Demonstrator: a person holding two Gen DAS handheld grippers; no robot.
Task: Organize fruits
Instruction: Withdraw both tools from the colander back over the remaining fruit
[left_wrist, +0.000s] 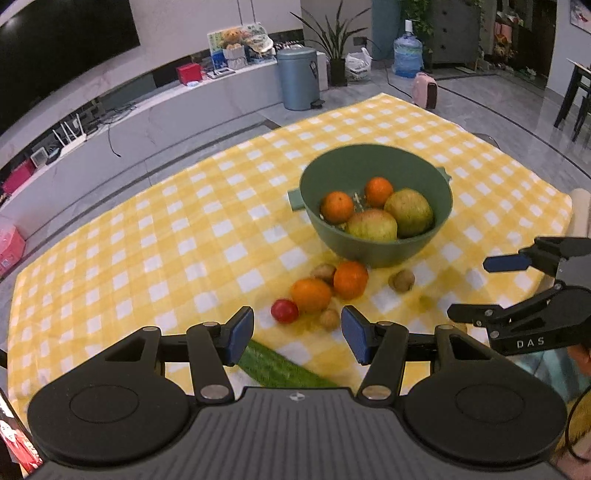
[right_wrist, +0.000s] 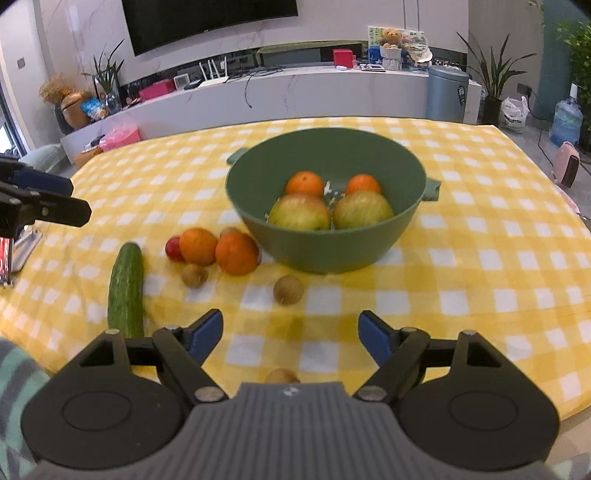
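A green bowl (left_wrist: 369, 251) (right_wrist: 332, 251) on the yellow checked cloth holds two apples (right_wrist: 299, 212) and two oranges (right_wrist: 304, 183). In front of it lie two oranges (left_wrist: 312, 294) (right_wrist: 236, 253), a red plum (left_wrist: 284, 311) (right_wrist: 173, 249), several small brown kiwis (left_wrist: 402, 280) (right_wrist: 288, 290) and a cucumber (left_wrist: 280, 367) (right_wrist: 125, 286). My left gripper (left_wrist: 297, 332) is open and empty, just short of the loose fruit. My right gripper (right_wrist: 290, 334) is open and empty, with one kiwi (right_wrist: 281, 376) under it; it also shows in the left wrist view (left_wrist: 476, 286).
The yellow checked cloth (left_wrist: 147, 236) covers the table. Beyond it stand a low white TV counter (right_wrist: 295, 92), a blue bin (left_wrist: 297, 79), a water jug (left_wrist: 407, 55) and a pink heater (left_wrist: 425, 90). A red-and-metal object (right_wrist: 14, 254) lies at the cloth's left edge.
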